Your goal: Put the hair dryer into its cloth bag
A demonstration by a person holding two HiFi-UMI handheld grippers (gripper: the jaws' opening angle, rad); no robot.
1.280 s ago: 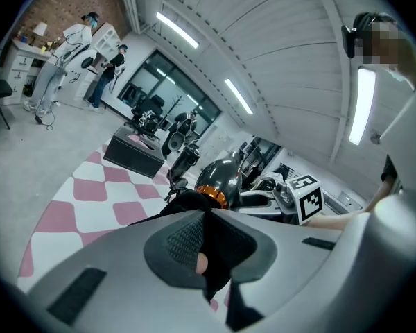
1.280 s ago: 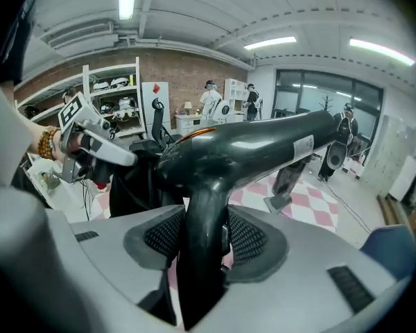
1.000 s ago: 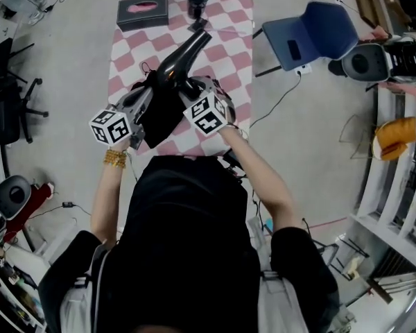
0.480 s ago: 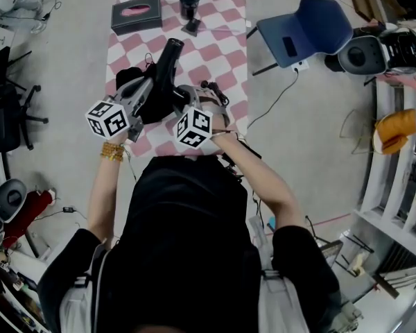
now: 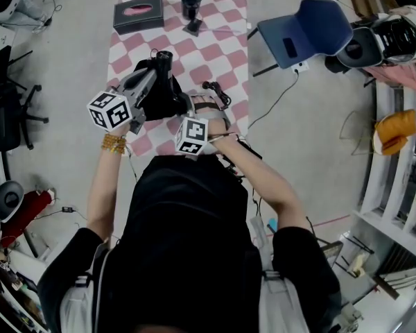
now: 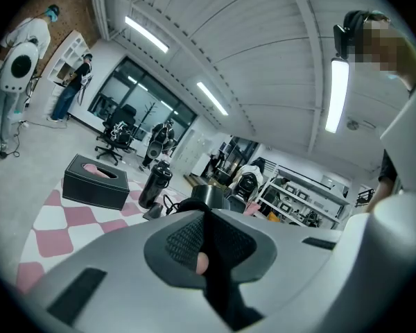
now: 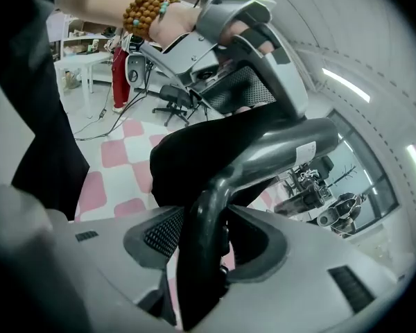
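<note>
Hair dryer [image 7: 281, 144]: dark grey, held above the checked table [image 5: 222, 54], partly wrapped in the black cloth bag [image 5: 163, 101]. Only the right gripper view shows the right gripper [image 7: 208, 241] clamped on its handle. The left gripper view shows the left gripper [image 6: 206, 245] pinching bag cloth. In the head view the long axis runs away from the person, with the barrel end outermost.
</note>
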